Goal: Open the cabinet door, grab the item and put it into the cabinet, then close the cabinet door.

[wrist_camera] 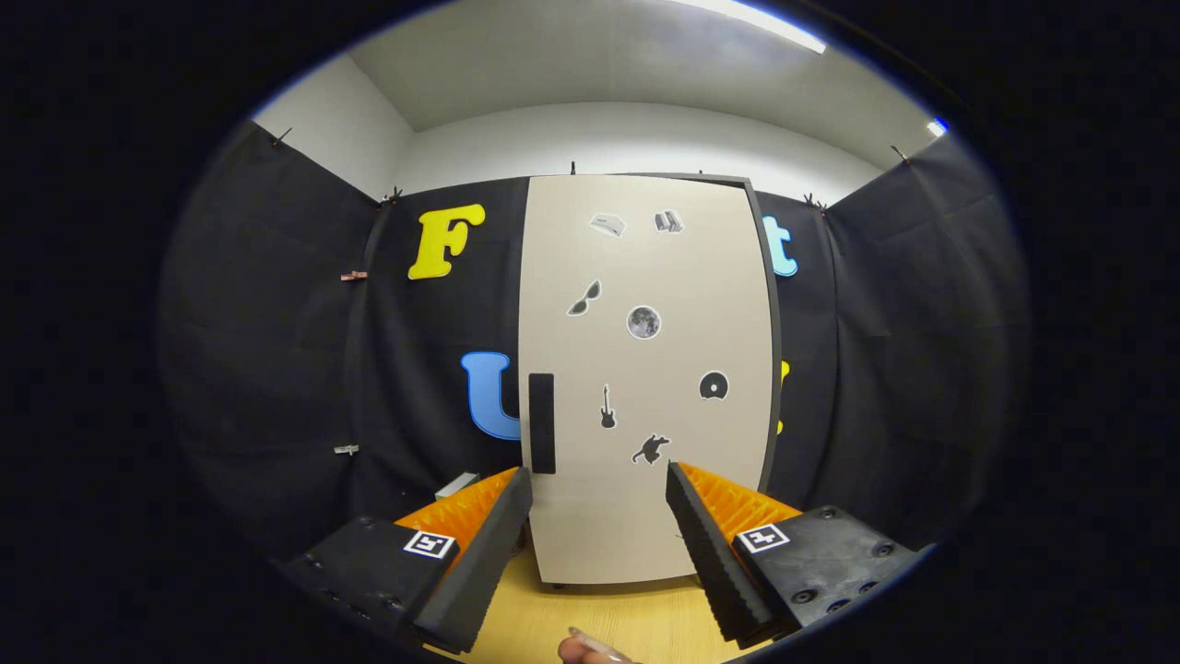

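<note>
Gripper (599, 480) wide open, nothing btwn fingers, facing cabinet (645, 369) straight ahead. Door (687, 277) shut, w/ small stickers on it; dark handle (541, 422) at its left edge, just above left fingertip. Cabinet stands on wood table (636, 618). Small light box (456, 485) by cabinet's lower left, partly hidden behind left finger – maybe the item, can't tell. Fingertip of a person (585, 648) low btwn the fingers

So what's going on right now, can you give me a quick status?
Gripper open, holding nothing. Cabinet door shut, straight ahead beyond the fingers; dark handle on its left edge. Small grey item on the table left of the cabinet.
</note>
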Tool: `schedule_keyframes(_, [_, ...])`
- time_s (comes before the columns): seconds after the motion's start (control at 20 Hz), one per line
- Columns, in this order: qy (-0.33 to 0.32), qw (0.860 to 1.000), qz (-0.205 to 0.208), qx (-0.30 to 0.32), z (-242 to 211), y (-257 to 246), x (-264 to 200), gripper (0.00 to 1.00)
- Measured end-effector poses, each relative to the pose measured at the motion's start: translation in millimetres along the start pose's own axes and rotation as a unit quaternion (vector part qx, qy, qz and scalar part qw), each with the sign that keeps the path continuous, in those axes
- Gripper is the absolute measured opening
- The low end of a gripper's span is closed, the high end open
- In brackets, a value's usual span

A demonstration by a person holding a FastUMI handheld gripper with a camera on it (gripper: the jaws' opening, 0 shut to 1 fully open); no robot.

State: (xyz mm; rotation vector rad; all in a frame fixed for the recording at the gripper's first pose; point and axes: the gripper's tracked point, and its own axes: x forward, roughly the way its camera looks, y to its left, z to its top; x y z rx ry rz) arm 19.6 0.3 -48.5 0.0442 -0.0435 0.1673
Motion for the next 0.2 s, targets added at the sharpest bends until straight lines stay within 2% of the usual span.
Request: schedule_keyframes(0.2, [0.000,1.000,-0.012,-0.007,-1.0,-4.4,2.2,0.95])
